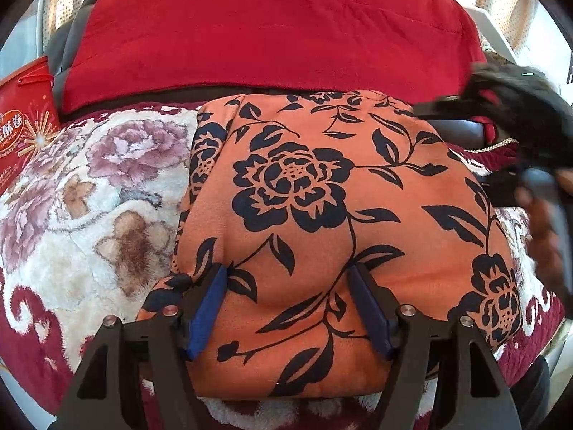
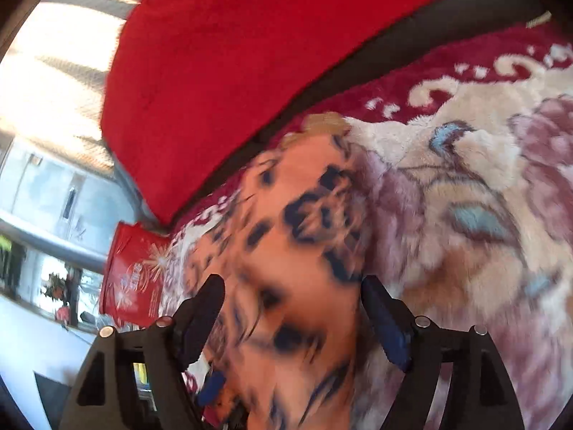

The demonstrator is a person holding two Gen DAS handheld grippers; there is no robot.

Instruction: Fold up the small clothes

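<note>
An orange cloth with black flowers [image 1: 322, 186] lies folded into a thick rectangle on a plush blanket. My left gripper [image 1: 286, 268] is open, its blue-padded fingers [image 1: 211, 304] set wide apart on the near part of the cloth, which bulges up between them. At the right edge of the left wrist view, the right gripper [image 1: 501, 125] shows as a dark blur beside the cloth's far right corner. In the right wrist view my right gripper [image 2: 293, 283] is open, and the blurred orange cloth [image 2: 297, 215] lies under and between its fingers without being pinched.
The plush floral blanket [image 1: 89, 197] in cream and dark red covers the seat. A large red cushion [image 1: 268, 36] stands behind the cloth. A red printed box [image 1: 25, 118] sits at the far left, and appears again as a red box [image 2: 132, 276] in the right wrist view.
</note>
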